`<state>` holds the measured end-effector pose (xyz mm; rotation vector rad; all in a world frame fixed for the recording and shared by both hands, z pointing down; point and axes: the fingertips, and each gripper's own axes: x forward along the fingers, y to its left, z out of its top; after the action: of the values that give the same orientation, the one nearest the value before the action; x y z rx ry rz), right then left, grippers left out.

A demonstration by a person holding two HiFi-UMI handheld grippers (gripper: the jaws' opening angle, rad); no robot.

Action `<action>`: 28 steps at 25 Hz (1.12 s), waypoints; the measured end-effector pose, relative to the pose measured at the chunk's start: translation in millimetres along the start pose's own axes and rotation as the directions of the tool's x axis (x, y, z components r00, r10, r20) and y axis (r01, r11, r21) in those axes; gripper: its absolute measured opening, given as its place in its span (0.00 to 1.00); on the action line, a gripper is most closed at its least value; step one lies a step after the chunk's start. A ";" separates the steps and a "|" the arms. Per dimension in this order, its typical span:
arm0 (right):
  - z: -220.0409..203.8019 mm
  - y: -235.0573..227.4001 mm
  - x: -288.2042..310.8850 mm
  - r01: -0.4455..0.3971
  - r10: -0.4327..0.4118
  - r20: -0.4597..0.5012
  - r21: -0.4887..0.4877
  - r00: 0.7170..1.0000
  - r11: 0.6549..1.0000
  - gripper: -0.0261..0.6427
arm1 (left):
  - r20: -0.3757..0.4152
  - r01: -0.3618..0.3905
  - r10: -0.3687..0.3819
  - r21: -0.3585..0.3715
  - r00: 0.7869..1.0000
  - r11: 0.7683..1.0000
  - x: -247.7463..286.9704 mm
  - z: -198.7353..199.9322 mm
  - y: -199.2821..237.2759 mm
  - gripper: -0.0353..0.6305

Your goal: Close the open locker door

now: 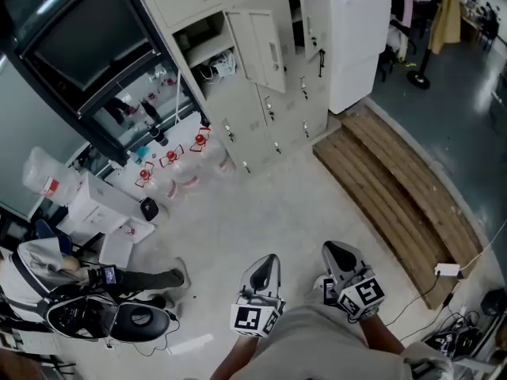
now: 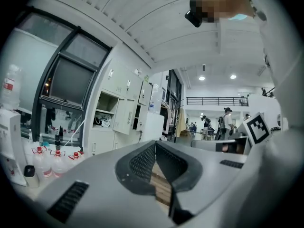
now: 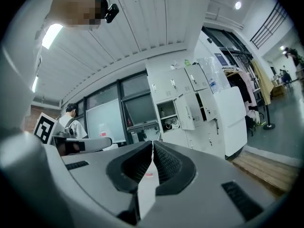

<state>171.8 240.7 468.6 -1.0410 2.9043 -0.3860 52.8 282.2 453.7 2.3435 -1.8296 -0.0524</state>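
Note:
A beige bank of lockers [image 1: 261, 93] stands at the far side of the floor. One upper door [image 1: 257, 46] hangs open, showing a compartment with white cables. A second door [image 1: 314, 18] to its right is also ajar. My left gripper [image 1: 268, 263] and right gripper [image 1: 339, 252] are low in the head view, side by side, well short of the lockers and pointing towards them. Both are shut with nothing between the jaws. The left gripper [image 2: 155, 145] sees the open door [image 2: 124, 117] ahead to its left. The right gripper [image 3: 153, 144] sees the same door [image 3: 186, 112] ahead to its right.
A wooden pallet [image 1: 396, 188] lies on the floor to the right of the lockers. A white cabinet [image 1: 358, 38] stands beside them. Several water bottles [image 1: 178, 169] sit to their left. Bags and a helmet [image 1: 95, 311] lie at lower left, a cable block [image 1: 447, 269] at lower right.

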 end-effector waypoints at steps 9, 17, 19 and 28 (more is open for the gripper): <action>23.9 -84.3 18.5 -0.038 0.038 -0.004 -0.019 0.999 0.999 0.08 | 0.036 -0.037 0.038 -0.019 0.999 0.999 86.8 8.9 -26.2 0.07; 31.6 -121.3 24.7 -0.004 0.004 0.008 0.004 1.000 1.000 0.08 | 0.023 -0.026 0.026 -0.010 0.999 1.000 126.2 4.6 -30.5 0.07; 30.2 -128.1 25.5 0.010 -0.010 0.006 0.015 1.000 1.000 0.08 | 0.013 -0.022 0.022 -0.014 1.000 1.000 135.2 2.7 -29.0 0.07; 25.8 -171.1 54.1 0.083 -0.083 -0.011 0.045 0.997 0.996 0.08 | 0.008 0.032 -0.032 -0.016 0.999 0.999 197.6 -0.9 -15.7 0.07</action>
<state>239.1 73.5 488.0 -1.1587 2.8529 -0.4585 116.9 95.1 467.0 2.3656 -1.7882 -0.0799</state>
